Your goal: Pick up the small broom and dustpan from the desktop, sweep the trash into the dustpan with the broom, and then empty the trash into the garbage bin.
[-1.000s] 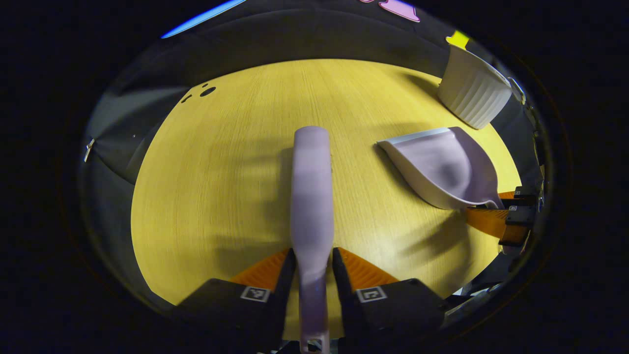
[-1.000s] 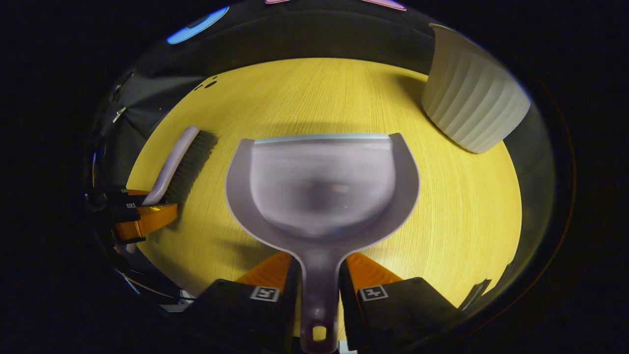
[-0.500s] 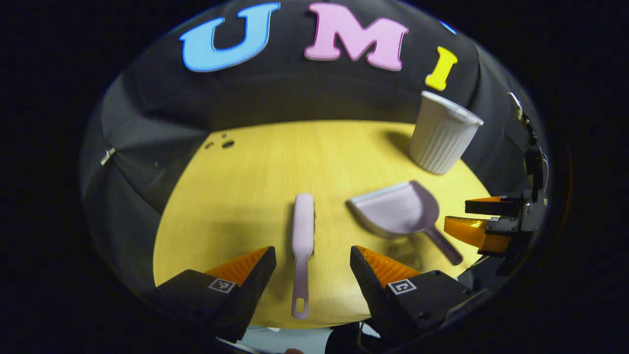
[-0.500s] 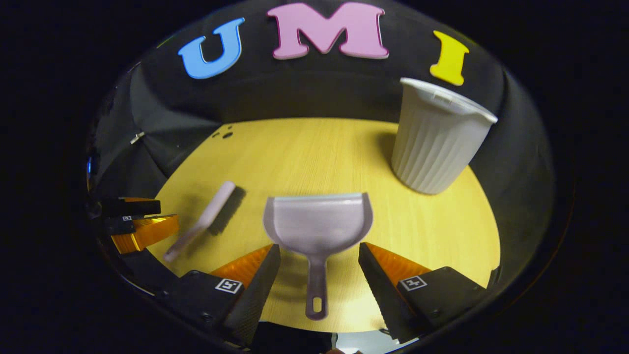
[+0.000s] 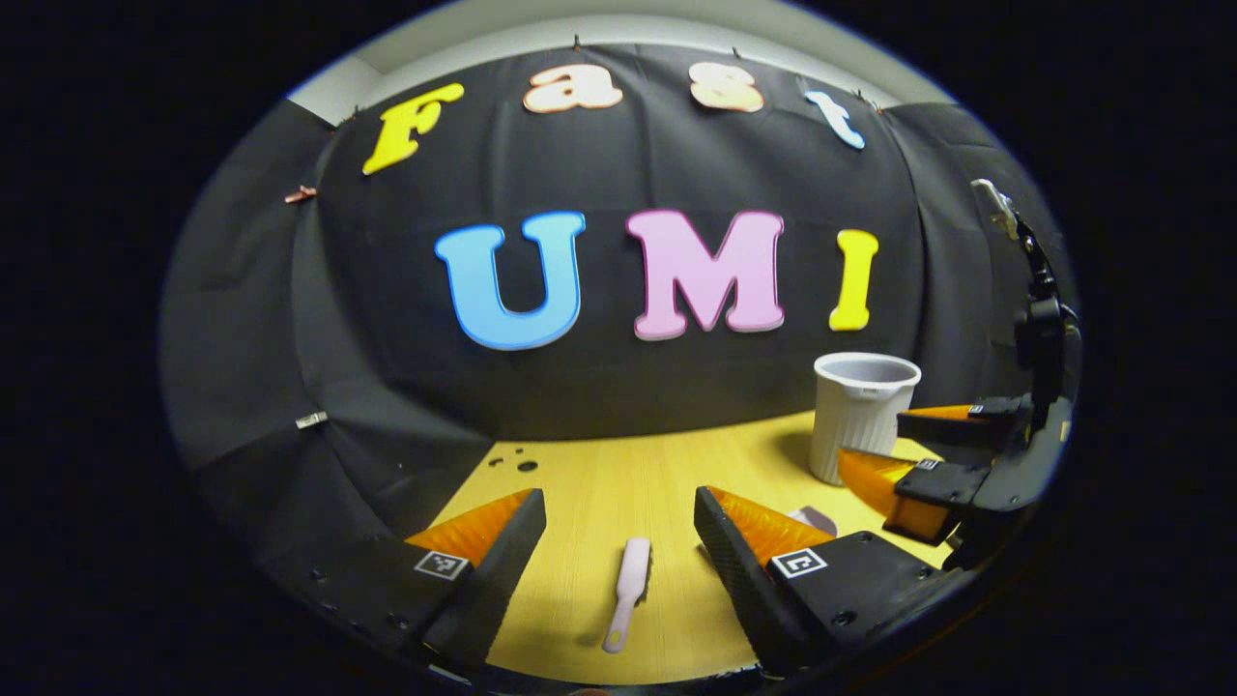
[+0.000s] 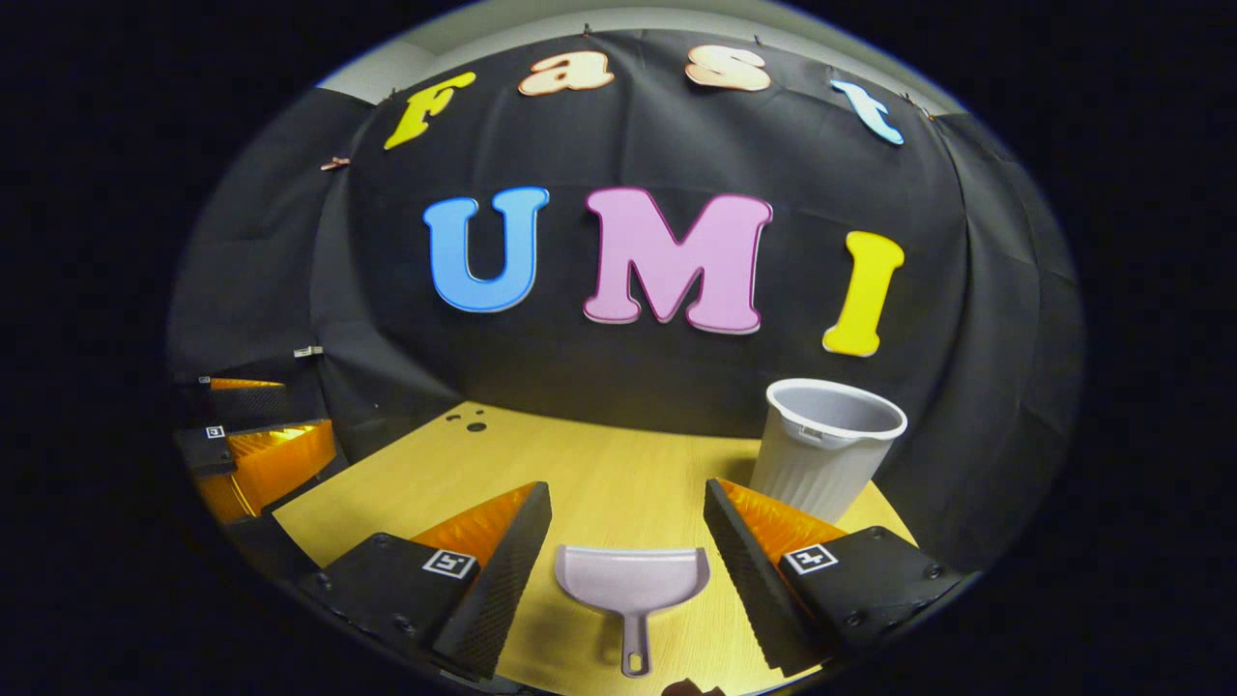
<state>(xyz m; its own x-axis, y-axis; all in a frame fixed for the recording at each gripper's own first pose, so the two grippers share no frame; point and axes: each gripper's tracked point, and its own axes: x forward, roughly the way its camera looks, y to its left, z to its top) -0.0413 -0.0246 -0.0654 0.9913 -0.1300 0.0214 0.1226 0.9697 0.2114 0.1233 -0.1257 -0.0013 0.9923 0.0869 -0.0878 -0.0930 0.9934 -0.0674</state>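
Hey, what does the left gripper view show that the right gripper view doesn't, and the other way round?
Left gripper view: the pale pink plastic broom lying flat ahead of its open fingers, and the right hand-held gripper, open, at the right edge.
Right gripper view: the pale pink plastic dustpan, whole, ahead of its open fingers, and the left hand-held gripper, open, at the left edge.
Shared: the white ribbed plastic bin, upright, and the yellow wooden desktop.

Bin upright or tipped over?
Upright. The garbage bin stands on its base on the desktop, open rim facing up; contents cannot be told.
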